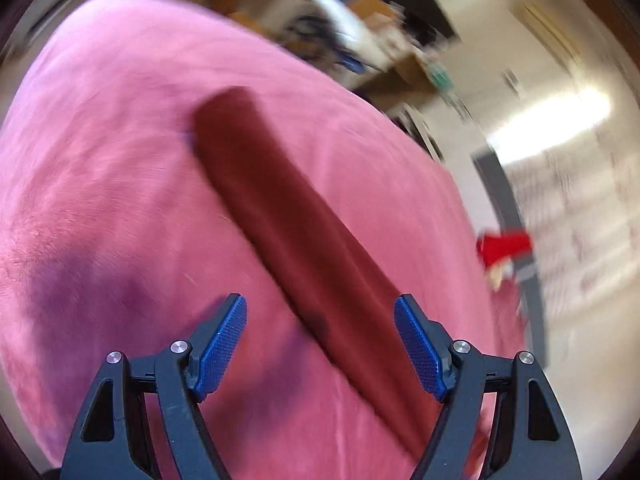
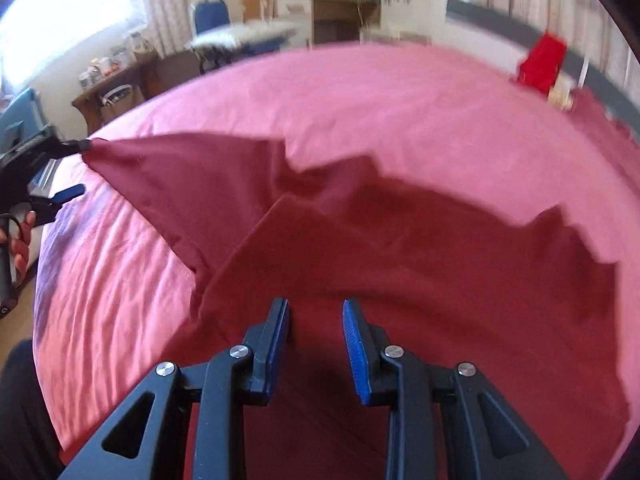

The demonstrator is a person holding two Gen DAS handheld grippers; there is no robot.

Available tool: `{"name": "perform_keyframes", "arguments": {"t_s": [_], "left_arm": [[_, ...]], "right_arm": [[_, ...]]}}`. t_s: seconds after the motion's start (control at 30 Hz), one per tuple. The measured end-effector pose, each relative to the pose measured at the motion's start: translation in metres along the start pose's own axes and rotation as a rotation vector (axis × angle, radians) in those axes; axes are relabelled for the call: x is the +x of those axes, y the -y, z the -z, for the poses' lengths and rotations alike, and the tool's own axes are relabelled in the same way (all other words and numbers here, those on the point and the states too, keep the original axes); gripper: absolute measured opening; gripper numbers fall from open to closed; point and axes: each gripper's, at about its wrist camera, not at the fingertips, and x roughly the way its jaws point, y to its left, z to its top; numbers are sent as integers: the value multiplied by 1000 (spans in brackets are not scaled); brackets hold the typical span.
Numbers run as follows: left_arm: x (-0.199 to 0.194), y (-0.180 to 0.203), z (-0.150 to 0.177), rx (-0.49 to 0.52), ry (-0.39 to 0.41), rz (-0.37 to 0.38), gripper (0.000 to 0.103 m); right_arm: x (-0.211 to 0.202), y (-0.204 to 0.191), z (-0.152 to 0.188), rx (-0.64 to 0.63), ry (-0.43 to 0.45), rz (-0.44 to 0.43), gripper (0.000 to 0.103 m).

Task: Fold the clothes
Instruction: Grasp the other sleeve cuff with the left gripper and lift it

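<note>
Left tongs (image 1: 320, 316) spread wide; right tongs (image 2: 316, 308) narrowly parted.

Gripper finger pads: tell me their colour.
Blue, textured pads on black gripper arms; clearest in the left wrist view.

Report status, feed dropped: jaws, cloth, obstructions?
Left gripper open, cloth corner raised at its tip. Right gripper open above cloth. Red object far off, not in the way.

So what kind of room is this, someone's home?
Probably a bedroom in a home: a big bed with a pink sheet, curtained windows, and a cluttered side table by the wall. A dark red cloth lies on the bed.
</note>
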Motion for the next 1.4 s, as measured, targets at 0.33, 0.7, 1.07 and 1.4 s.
{"name": "perform_keyframes", "arguments": {"t_s": [0.33, 0.7, 1.07, 1.4], "left_arm": [[24, -20, -29, -191, 23, 150, 79], [14, -57, -26, -306, 139, 229, 6], [13, -64, -27, -401, 171, 256, 19], [16, -51, -46, -439, 218, 298, 70]], "right_arm": [[-3, 11, 8, 144, 31, -97, 32], [15, 18, -10, 150, 10, -105, 34], [12, 43, -9, 360, 61, -167, 33], [18, 48, -11, 414, 57, -182, 34]]}}
